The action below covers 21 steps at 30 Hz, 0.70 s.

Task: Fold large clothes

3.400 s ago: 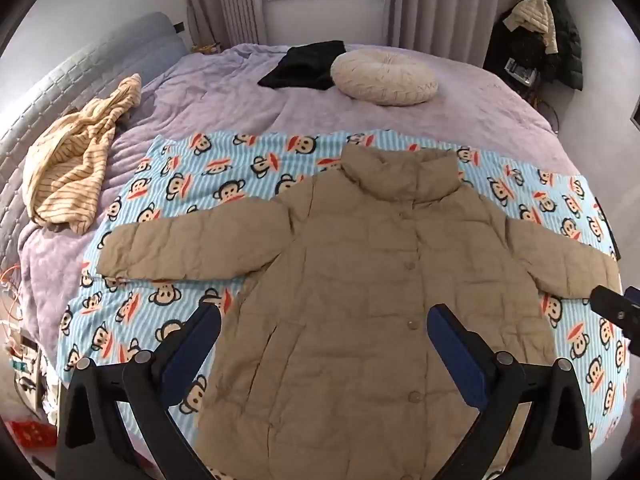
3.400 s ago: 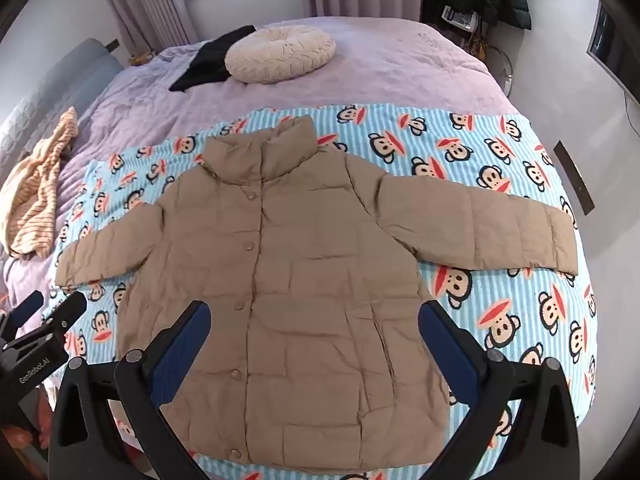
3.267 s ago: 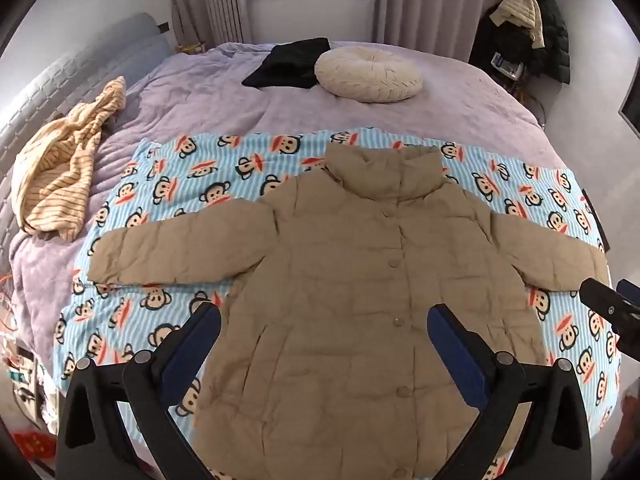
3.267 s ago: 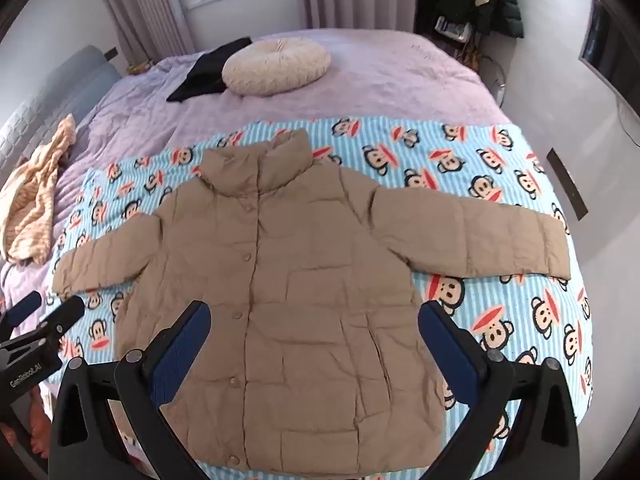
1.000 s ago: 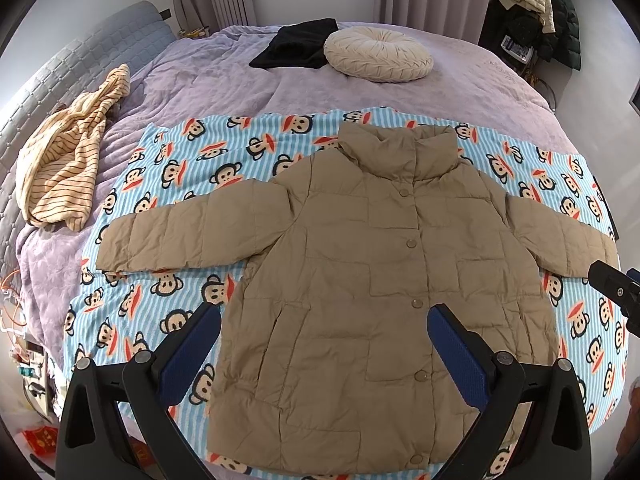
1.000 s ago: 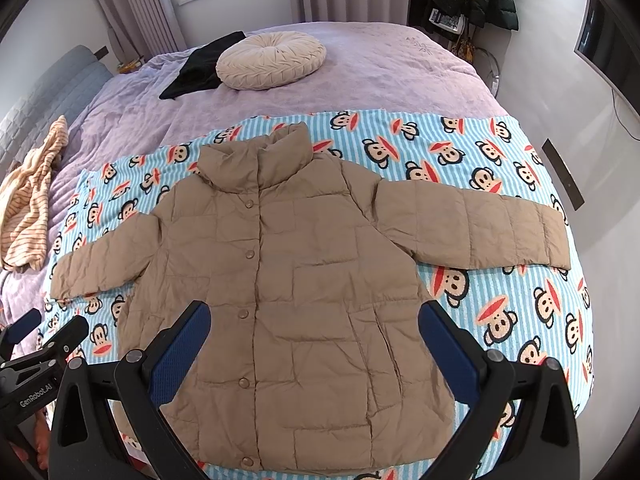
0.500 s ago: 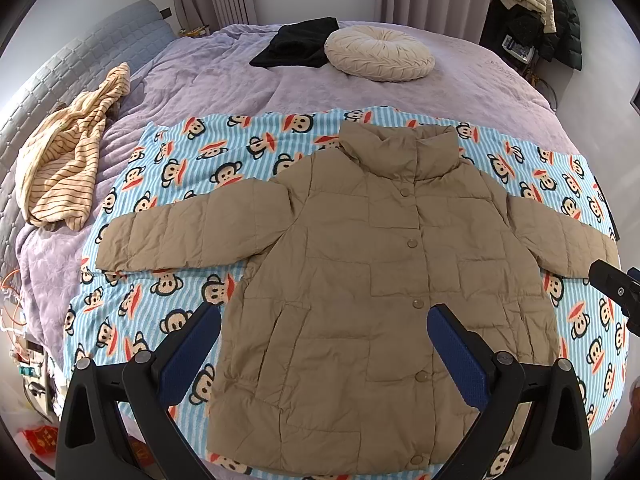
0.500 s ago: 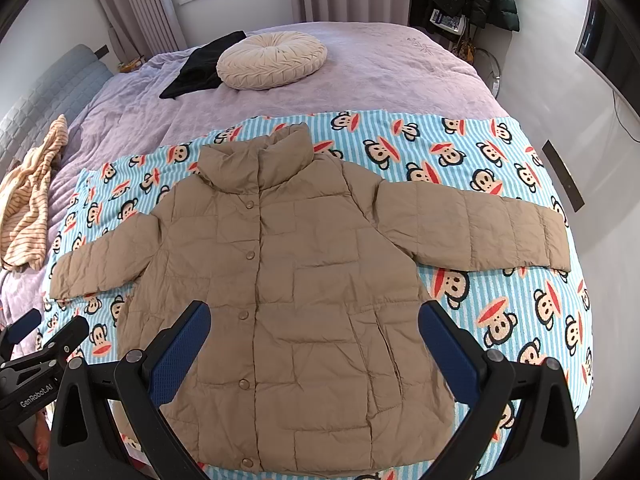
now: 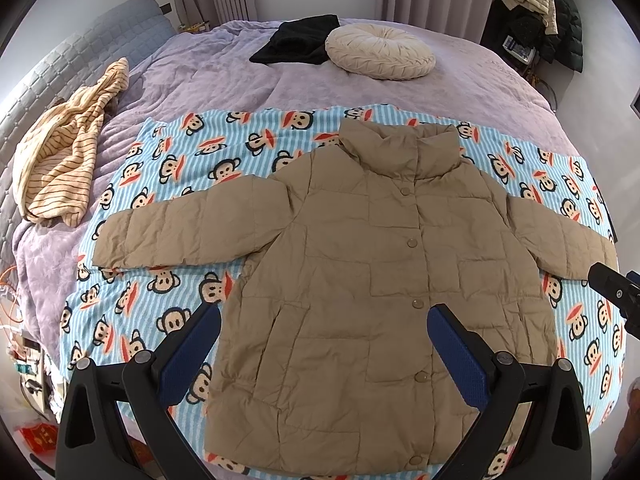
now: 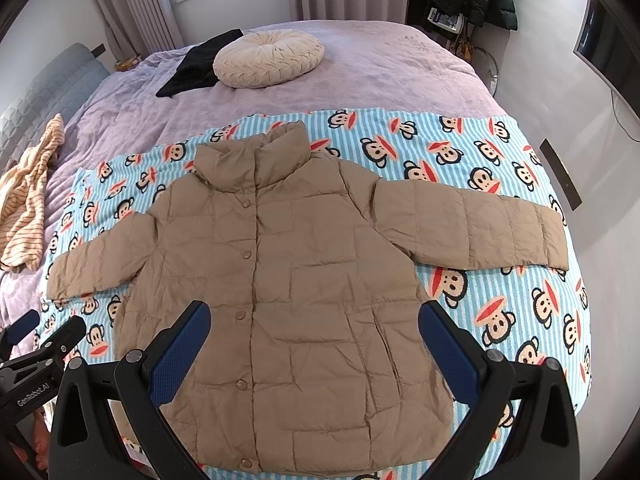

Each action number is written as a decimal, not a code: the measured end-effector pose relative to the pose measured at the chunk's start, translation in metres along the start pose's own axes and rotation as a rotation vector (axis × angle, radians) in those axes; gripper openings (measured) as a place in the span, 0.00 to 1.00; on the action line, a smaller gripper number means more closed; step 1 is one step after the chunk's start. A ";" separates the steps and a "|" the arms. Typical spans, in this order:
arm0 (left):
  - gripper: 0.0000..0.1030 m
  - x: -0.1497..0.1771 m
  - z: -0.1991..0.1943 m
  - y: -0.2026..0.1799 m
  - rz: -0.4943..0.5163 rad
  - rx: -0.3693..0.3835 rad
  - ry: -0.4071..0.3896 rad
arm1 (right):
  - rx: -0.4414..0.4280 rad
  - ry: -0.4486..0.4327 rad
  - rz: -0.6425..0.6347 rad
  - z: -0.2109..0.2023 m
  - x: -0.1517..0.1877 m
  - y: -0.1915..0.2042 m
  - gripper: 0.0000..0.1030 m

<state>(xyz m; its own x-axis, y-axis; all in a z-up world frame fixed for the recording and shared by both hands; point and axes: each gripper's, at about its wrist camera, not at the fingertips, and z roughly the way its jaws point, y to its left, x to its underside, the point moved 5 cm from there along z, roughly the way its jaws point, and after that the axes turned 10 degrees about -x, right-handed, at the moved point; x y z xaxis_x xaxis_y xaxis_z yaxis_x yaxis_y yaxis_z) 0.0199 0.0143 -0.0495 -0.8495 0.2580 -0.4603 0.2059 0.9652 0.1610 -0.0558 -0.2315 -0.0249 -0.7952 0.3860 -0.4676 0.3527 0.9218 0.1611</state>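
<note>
The left tongs (image 9: 324, 344) are held wide apart above the lower half of a tan padded jacket (image 9: 380, 280), with nothing between the blue pads (image 9: 456, 348); the right tongs (image 10: 314, 340) are likewise spread and empty, hovering over the same hem area. Neither pair is touching the cloth, which suggests the fold has not yet been started and the garment is being surveyed from the foot edge of the bed. The jacket is laid flat, front up and buttoned, on a blue striped monkey-print blanket (image 9: 208, 168) spread across the near part of the bed (image 9: 224, 76). The collar is pointed toward the far edge and the hem toward the near edge. Both sleeves are stretched straight out, the left sleeve (image 9: 184, 232) toward the bed's left edge and the right sleeve (image 10: 472, 228) toward its right edge, probably so that each can be taken by the tongs on its own side and folded inward over the body. Padding of this kind is judged likely to spring back, so a firm hold at the cuffs may be needed. Beyond the blanket, a round cream cushion (image 9: 380, 52) and a black garment (image 9: 296, 40) are seen near the far edge, just beside each other, and a striped yellow garment (image 9: 64, 160) is heaped at the left edge, well apart from the jacket.
</note>
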 end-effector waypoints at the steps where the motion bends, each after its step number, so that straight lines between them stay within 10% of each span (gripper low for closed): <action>1: 1.00 -0.001 0.000 0.000 -0.001 0.001 0.003 | 0.000 0.000 0.000 0.000 0.000 -0.001 1.00; 21: 1.00 -0.014 0.000 0.003 -0.023 0.014 0.041 | 0.008 0.009 -0.013 0.004 -0.001 0.007 1.00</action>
<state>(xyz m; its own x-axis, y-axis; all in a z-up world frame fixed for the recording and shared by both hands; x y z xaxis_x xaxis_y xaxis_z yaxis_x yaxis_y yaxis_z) 0.0317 0.0134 -0.0426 -0.8731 0.2344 -0.4274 0.1928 0.9714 0.1389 -0.0505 -0.2260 -0.0264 -0.8038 0.3746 -0.4621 0.3463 0.9263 0.1486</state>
